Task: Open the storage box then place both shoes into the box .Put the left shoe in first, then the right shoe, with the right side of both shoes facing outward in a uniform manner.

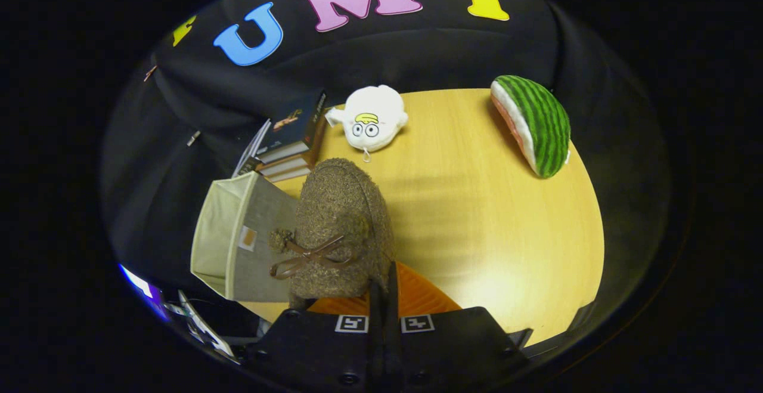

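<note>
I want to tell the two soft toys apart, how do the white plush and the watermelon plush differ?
The white plush is rounded, plain white with cartoon eyes, and sits beside the stacked books; the watermelon plush is a green-striped wedge, larger, lying alone across the table. Both rest beyond the gripper, whose fingers pinch the brown shoe.

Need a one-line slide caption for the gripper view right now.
Gripper shut on a fuzzy brown shoe, carried above the wooden table beside the beige storage box.

Fuzzy brown shoe, beige storage box, green-striped watermelon plush, yellow wooden table
</note>
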Demonstrator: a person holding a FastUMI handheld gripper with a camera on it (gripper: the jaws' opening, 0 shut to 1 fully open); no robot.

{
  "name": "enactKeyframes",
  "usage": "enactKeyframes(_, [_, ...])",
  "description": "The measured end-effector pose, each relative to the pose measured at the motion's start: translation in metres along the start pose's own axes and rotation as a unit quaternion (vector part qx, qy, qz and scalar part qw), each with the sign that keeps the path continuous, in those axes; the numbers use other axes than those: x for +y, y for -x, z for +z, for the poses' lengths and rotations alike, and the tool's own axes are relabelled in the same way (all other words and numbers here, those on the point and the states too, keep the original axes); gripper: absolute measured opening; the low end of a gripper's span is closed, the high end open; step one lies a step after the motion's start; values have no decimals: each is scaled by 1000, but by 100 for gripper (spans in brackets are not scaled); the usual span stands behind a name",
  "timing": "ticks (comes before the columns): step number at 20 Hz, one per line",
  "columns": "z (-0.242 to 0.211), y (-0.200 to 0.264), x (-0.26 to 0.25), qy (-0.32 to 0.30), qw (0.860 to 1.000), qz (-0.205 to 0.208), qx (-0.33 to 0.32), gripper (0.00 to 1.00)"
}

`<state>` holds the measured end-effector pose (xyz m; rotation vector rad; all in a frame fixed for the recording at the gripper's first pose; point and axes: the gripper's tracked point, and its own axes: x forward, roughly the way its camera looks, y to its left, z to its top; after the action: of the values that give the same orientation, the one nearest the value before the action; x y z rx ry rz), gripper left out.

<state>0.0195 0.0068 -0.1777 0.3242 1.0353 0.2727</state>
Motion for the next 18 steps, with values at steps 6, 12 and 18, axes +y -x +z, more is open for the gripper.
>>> enactKeyframes(6, [22, 12, 96, -18, 998, 47, -28, 5])
enactKeyframes(12, [16, -10, 176, -37, 996, 76, -22, 5])
enactKeyframes(18, [-7, -56, 223, -88, 993, 73, 1, 5])
